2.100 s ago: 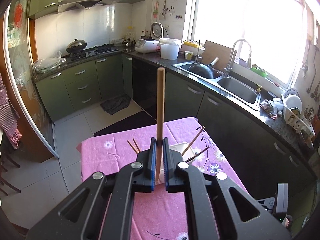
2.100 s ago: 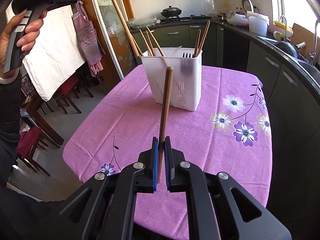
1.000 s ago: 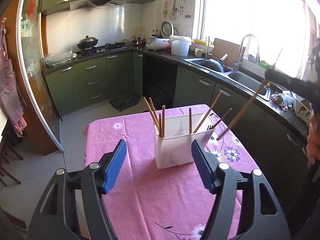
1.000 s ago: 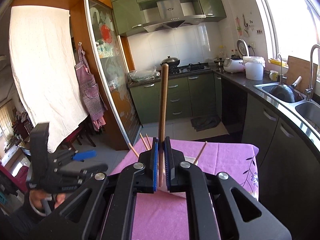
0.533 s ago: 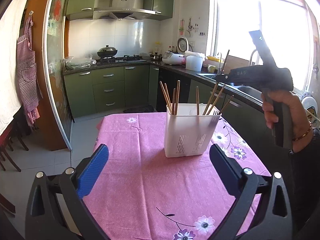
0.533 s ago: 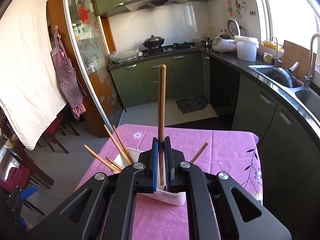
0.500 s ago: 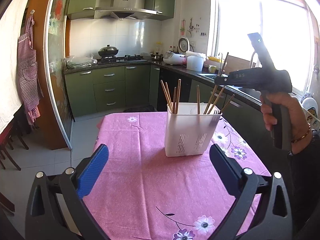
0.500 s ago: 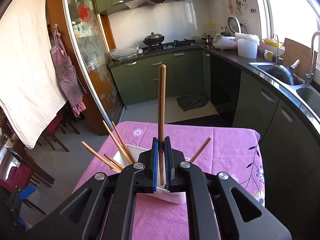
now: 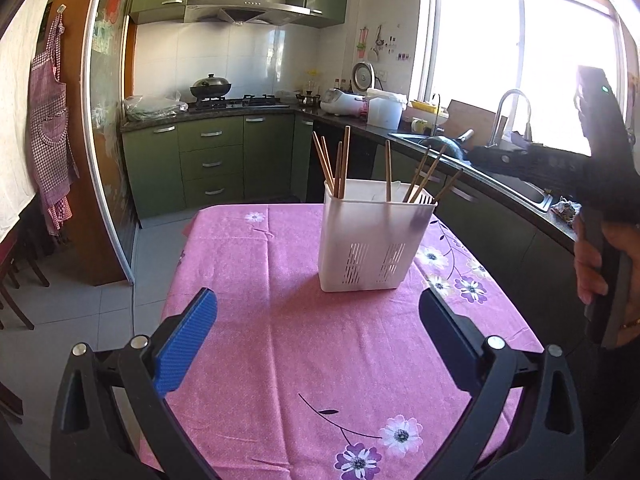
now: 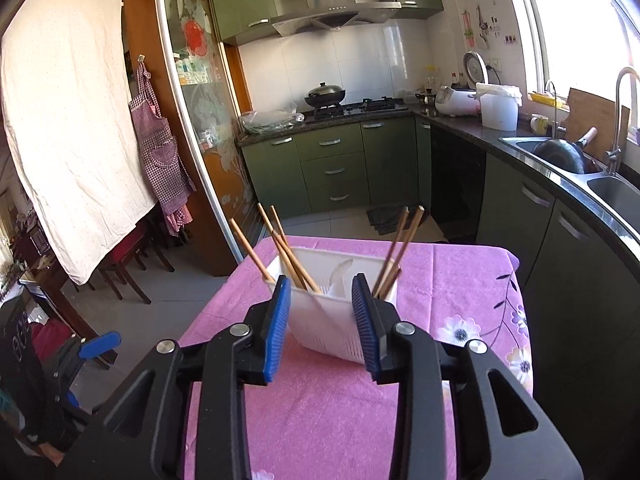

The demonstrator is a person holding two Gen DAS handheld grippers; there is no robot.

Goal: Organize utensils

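Chopsticks [image 9: 345, 160] in holder [image 9: 374, 244] on table [image 9: 280, 320], kitchen counter [image 9: 520, 196] behind

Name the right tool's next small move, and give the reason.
Probably lift the right tool up and back from the white holder. Its jaws have just been opening with nothing between them, and the chopsticks stand inside the holder.

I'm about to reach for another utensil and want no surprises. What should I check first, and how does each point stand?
1. Right gripper empty, jaws just opened: ok.
2. Left gripper open, nothing between its pads: ok.
3. White utensil holder upright on the pink tablecloth: ok.
4. Chopsticks standing inside the holder: ok.
5. Loose utensils left on the tablecloth: none seen.
6. Chopsticks sorted by compartment: cannot tell.
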